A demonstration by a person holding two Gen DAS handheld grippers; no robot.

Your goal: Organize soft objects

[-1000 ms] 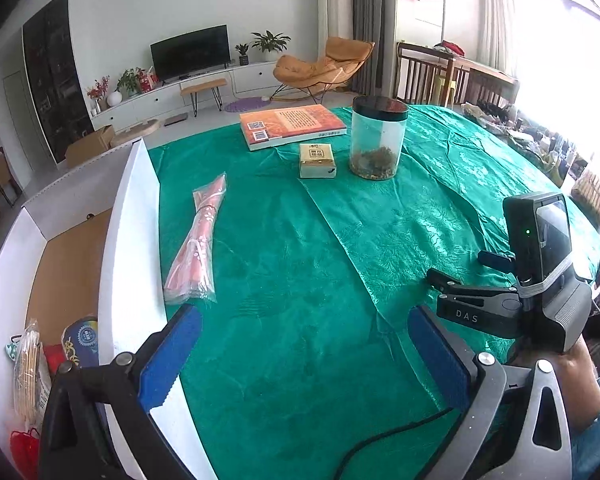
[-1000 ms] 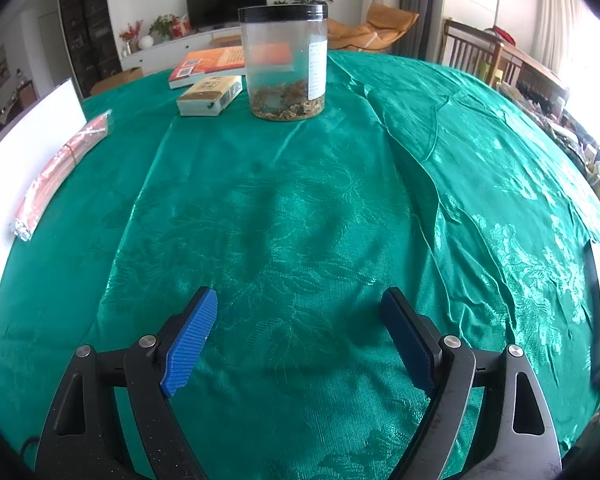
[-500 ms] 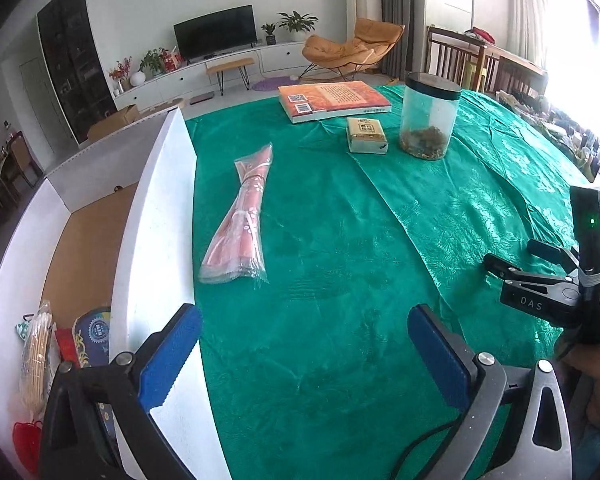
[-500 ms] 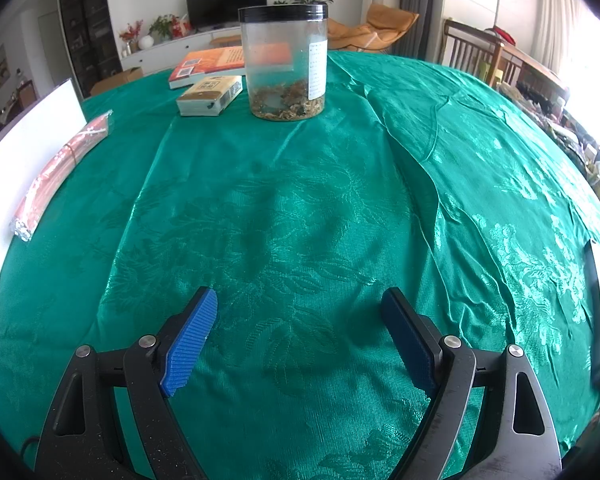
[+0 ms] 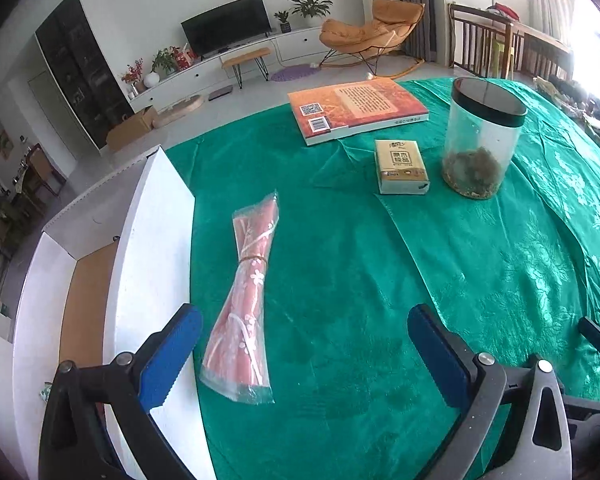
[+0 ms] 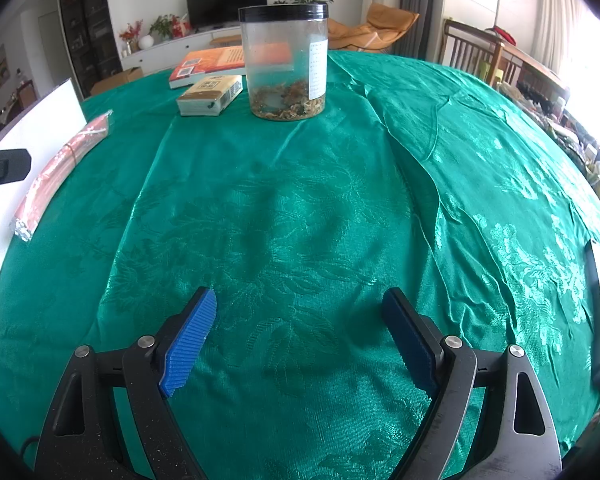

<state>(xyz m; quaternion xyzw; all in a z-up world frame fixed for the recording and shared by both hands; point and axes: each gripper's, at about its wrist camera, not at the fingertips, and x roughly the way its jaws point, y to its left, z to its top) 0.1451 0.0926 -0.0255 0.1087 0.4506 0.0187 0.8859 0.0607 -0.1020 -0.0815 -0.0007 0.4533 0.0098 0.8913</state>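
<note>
The left hand-held gripper (image 5: 300, 356), jaws wide and empty, has closed in on the pink bag (image 5: 246, 304) by the bench's left edge, likely to grab it

The white cardboard box (image 5: 152, 216) with a brown floor is cut off at the left wrist view's edge, its contents hidden. Small print on the orange paperback book (image 5: 356, 110) stays unreadable.

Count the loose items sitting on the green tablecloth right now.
4: pink wrapped bundle beside the white box; orange book at the far edge; tissue pack before it; lidded jar right of the pack. The box may hide more.
</note>
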